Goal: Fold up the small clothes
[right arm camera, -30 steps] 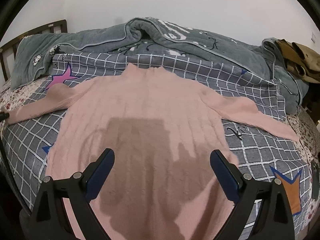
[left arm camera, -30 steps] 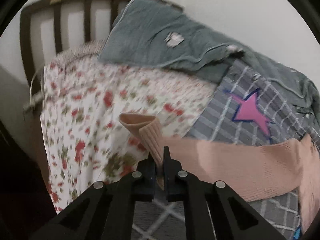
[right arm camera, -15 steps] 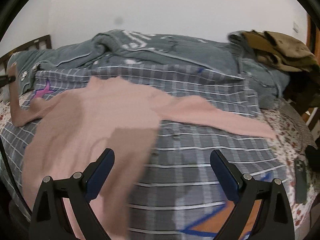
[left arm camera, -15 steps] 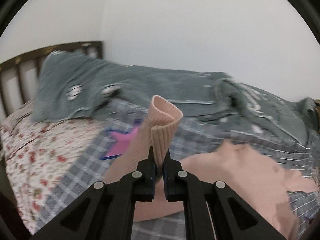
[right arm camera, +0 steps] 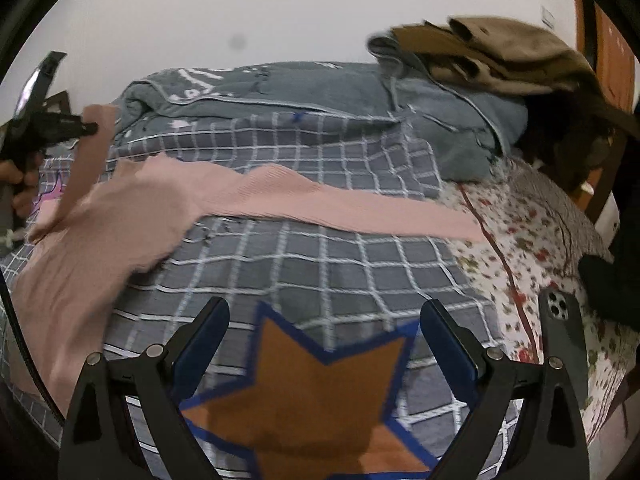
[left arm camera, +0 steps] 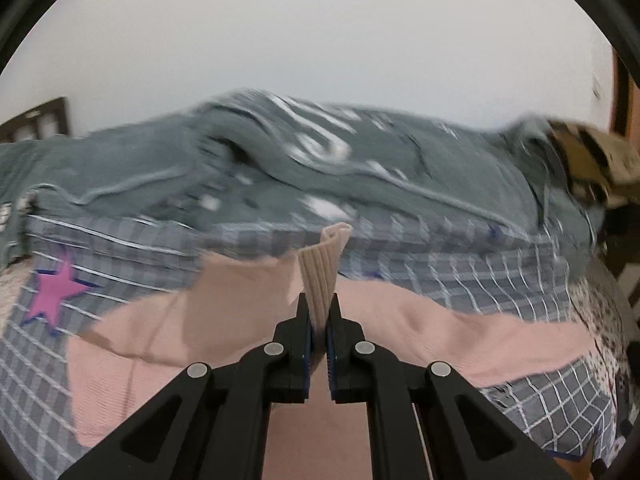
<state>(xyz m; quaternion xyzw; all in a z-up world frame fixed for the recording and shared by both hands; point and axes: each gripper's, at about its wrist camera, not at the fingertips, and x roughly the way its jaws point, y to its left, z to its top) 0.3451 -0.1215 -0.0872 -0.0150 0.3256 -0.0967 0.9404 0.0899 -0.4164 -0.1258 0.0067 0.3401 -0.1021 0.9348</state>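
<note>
A pink knit sweater [right arm camera: 120, 216] lies spread on the grey checked bedspread [right arm camera: 320, 256]. My left gripper [left arm camera: 319, 308] is shut on the ribbed cuff of the sweater's sleeve [left arm camera: 325, 268] and holds it raised above the sweater's body [left arm camera: 168, 328]. It also shows at the left edge of the right wrist view [right arm camera: 84, 128], with the sleeve hanging from it. My right gripper [right arm camera: 324, 320] is open and empty above an orange star on the bedspread. The sweater's other sleeve [right arm camera: 380, 212] lies stretched out to the right.
A grey-green quilt [right arm camera: 280, 92] is bunched along the wall. Brown clothes [right arm camera: 492, 52] lie piled at the back right. A phone [right arm camera: 564, 336] rests on the floral sheet [right arm camera: 532, 240] to the right. A dark headboard [left arm camera: 36, 120] is at the far left.
My left gripper has lifted the sleeve cuff and carried it rightward over the sweater's body. My right gripper has swung right, off the sweater, and stayed open.
</note>
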